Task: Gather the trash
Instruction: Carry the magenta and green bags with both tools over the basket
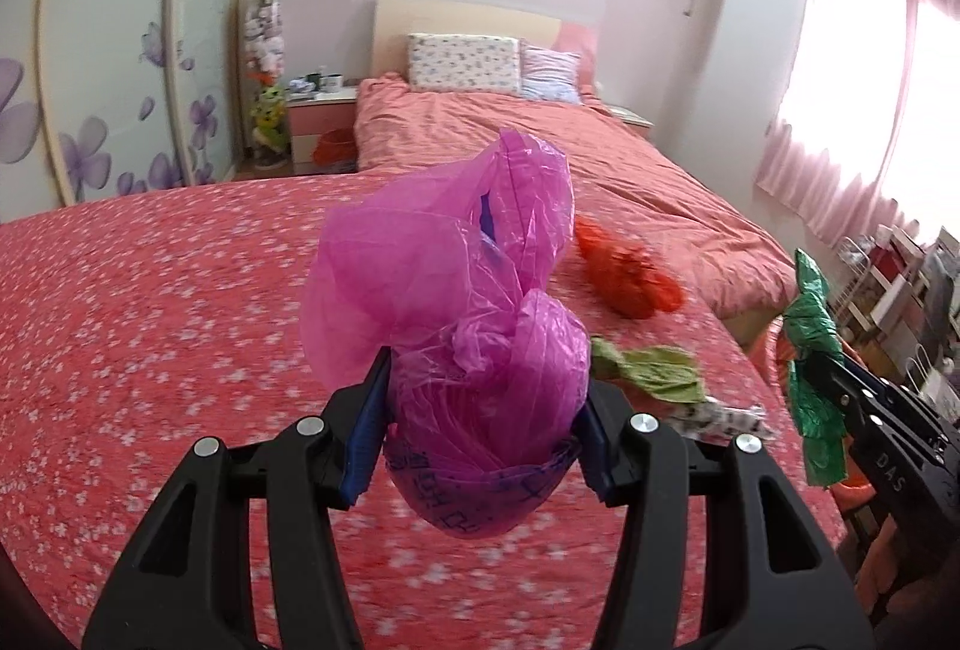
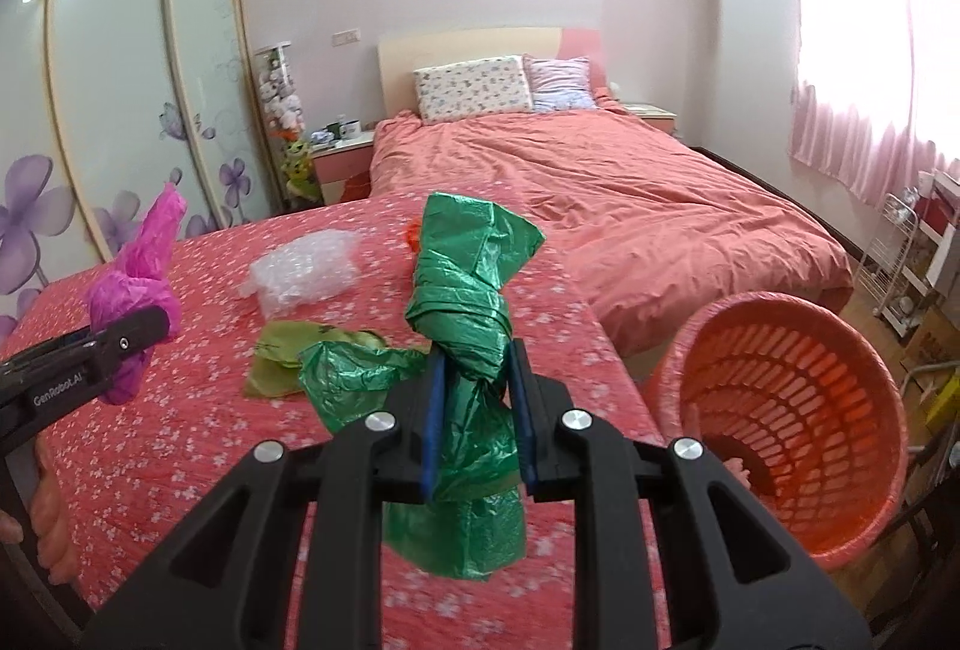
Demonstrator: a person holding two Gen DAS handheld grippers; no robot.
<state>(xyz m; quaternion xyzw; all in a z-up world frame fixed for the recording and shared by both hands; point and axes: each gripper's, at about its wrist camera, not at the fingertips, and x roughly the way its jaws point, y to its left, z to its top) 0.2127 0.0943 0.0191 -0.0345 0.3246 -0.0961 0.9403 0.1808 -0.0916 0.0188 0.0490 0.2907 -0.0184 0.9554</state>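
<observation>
My left gripper (image 1: 483,398) is shut on a crumpled magenta plastic bag (image 1: 456,278), held above the red flowered bedspread (image 1: 150,338); it also shows in the right wrist view (image 2: 141,278). My right gripper (image 2: 477,386) is shut on a knotted green plastic bag (image 2: 465,290), seen at the right in the left wrist view (image 1: 810,350). An orange slotted basket (image 2: 798,410) stands on the floor right of the bed. On the bedspread lie a light-green bag (image 2: 288,356), another green bag (image 2: 348,380), clear bubble wrap (image 2: 303,272) and an orange bag (image 1: 627,275).
A second bed with a salmon duvet (image 2: 630,194) and two pillows lies behind. A nightstand (image 2: 342,158) and sliding wardrobe doors (image 2: 120,80) are at the left. A white wire rack (image 2: 894,260) and pink curtains (image 2: 870,50) are at the right.
</observation>
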